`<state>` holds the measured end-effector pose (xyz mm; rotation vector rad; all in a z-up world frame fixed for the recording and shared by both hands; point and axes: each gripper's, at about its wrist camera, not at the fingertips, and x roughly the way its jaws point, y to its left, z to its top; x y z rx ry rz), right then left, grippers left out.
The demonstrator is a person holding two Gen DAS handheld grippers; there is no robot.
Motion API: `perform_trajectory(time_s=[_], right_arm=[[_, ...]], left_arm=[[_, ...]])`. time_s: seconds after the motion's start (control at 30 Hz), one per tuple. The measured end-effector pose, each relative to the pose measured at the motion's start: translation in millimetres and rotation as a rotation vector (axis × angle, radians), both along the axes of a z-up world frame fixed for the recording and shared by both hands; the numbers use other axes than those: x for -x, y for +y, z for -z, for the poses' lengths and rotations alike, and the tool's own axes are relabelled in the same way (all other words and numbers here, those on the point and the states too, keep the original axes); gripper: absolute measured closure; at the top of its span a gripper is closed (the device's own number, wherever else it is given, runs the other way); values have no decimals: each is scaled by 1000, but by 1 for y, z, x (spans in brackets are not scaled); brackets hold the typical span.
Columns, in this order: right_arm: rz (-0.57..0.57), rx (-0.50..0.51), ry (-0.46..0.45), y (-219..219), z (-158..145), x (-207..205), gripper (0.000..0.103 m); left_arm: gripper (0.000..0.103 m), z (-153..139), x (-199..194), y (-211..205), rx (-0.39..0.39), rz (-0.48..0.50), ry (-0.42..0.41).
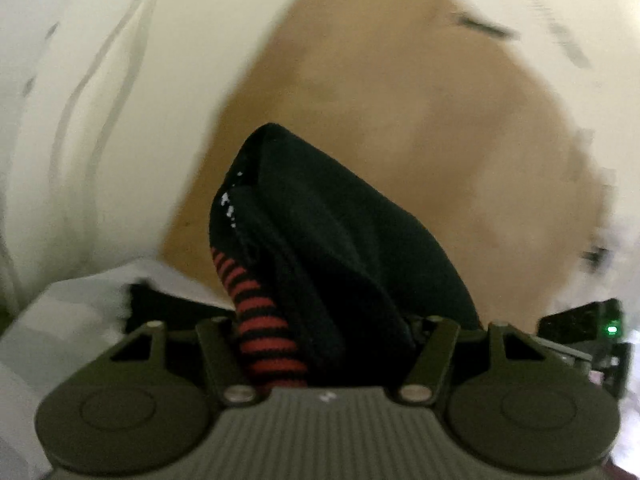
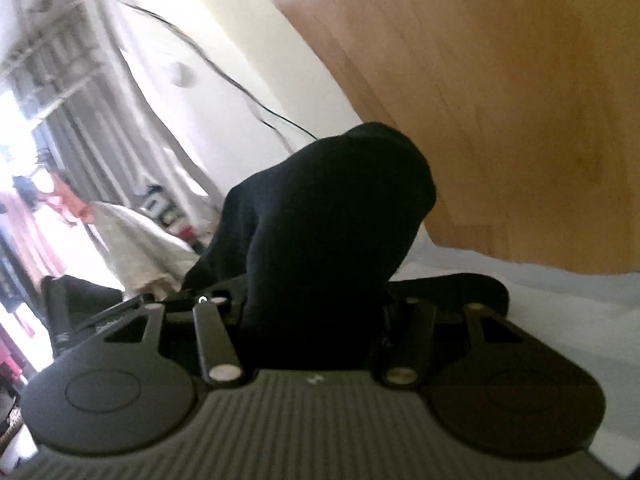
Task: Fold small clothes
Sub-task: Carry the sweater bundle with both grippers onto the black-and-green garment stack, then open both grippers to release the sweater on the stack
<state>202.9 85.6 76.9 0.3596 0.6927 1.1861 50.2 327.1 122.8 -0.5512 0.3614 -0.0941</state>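
Note:
A black sock with a red-and-black striped band (image 1: pixel 320 248) is bunched between the jaws of my left gripper (image 1: pixel 324 344), which is shut on it and holds it in the air. The cloth hides the fingertips. In the right wrist view a black cloth (image 2: pixel 332 220) drapes over my right gripper (image 2: pixel 316 320), which is shut on it; its fingertips are hidden too. Both views are blurred by motion. I cannot tell whether both grippers hold the same piece.
A wooden surface (image 1: pixel 400 100) fills the background of the left view, with white cloth (image 1: pixel 80 120) to the left. In the right view there is a wooden panel (image 2: pixel 500 100), a white wall with a black cable (image 2: pixel 248 92), and a white sheet (image 2: pixel 560 300).

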Motion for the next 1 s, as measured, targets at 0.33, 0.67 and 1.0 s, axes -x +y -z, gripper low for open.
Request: perform_trajectory(time_s=[0.33,0.67,1.0], right_arm=[[51,165,61,33,55,-19,39],[339,233,-90,-79,68,64,23],[541,298,-88,-137,101,134,23]], left_arm=[[30,74,-42,27,-3,-126,170],[22,67,46,-70,-153,-250,112],[26,110,46,-169,-327,-80,182]])
